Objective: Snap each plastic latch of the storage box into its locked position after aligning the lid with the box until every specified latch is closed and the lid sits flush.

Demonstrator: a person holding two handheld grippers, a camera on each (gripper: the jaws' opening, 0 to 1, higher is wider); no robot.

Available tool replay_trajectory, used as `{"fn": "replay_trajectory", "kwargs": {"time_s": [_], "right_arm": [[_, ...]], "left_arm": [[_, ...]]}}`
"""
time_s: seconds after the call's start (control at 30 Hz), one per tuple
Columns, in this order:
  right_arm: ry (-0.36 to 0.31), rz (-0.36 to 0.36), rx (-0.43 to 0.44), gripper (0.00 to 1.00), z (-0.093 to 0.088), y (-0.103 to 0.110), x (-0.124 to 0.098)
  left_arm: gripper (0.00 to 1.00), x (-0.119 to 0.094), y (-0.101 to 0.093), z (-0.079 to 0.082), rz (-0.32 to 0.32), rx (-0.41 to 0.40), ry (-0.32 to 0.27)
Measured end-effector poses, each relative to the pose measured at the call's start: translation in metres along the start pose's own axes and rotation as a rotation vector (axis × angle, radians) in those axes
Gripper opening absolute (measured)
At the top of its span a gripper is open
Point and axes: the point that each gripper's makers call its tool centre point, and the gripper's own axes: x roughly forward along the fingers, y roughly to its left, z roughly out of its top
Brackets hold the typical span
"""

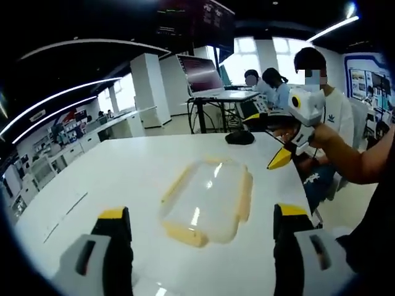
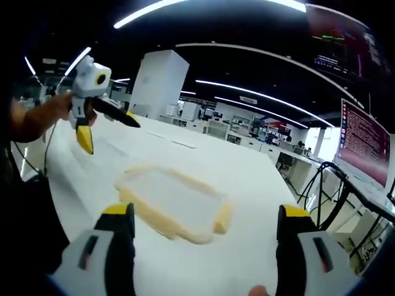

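Fingers of both grippers spread apart, clear storage box (image 1: pixel 207 200) with yellow latches (image 1: pixel 182 234), white table (image 1: pixel 123 166)

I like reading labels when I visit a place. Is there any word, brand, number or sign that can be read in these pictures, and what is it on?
None can be read.
Big tilted screen: lines of text, too blurred.
Same screen: rows of text, too small.
Dark ceiling screens: faint writing, unreadable.
Storage box: no label visible.

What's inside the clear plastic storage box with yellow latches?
Through the lid of the clear plastic storage box with yellow latches only the white table shows; no contents are visible. Glare blurs parts of the lid, so small items cannot be ruled out.
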Motion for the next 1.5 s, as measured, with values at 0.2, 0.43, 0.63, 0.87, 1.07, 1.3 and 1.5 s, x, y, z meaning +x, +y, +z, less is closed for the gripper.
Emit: {"fn": "replay_trajectory", "kwargs": {"time_s": [0.2, 0.43, 0.63, 0.87, 1.07, 1.3, 1.5], "right_arm": [[0.003, 0.000, -0.007, 0.96, 0.002, -0.005, 0.003], [0.028, -0.001, -0.027, 0.96, 0.002, -0.017, 0.007], [0.042, 0.018, -0.056, 0.95, 0.005, -0.023, 0.010], [0.091, 0.077, -0.124, 0.95, 0.001, -0.021, 0.014], [0.100, 0.093, -0.129, 0.92, 0.000, -0.025, 0.015], [0.129, 0.164, -0.145, 0.83, -0.001, -0.026, 0.018], [0.172, 0.202, -0.199, 0.82, -0.004, -0.025, 0.027]], "left_arm": [[0.97, 0.007, 0.010, -0.001, 0.015, 0.005, 0.030], [0.95, 0.007, 0.019, 0.008, 0.010, 0.052, 0.076], [0.93, 0.008, 0.014, 0.002, -0.021, 0.103, 0.121], [0.91, 0.016, 0.016, -0.006, -0.036, 0.112, 0.160], [0.88, 0.023, 0.021, -0.009, -0.077, 0.123, 0.192], [0.89, 0.025, 0.020, -0.020, -0.122, 0.192, 0.248], [0.87, 0.027, 0.029, -0.016, -0.106, 0.185, 0.255]]}}
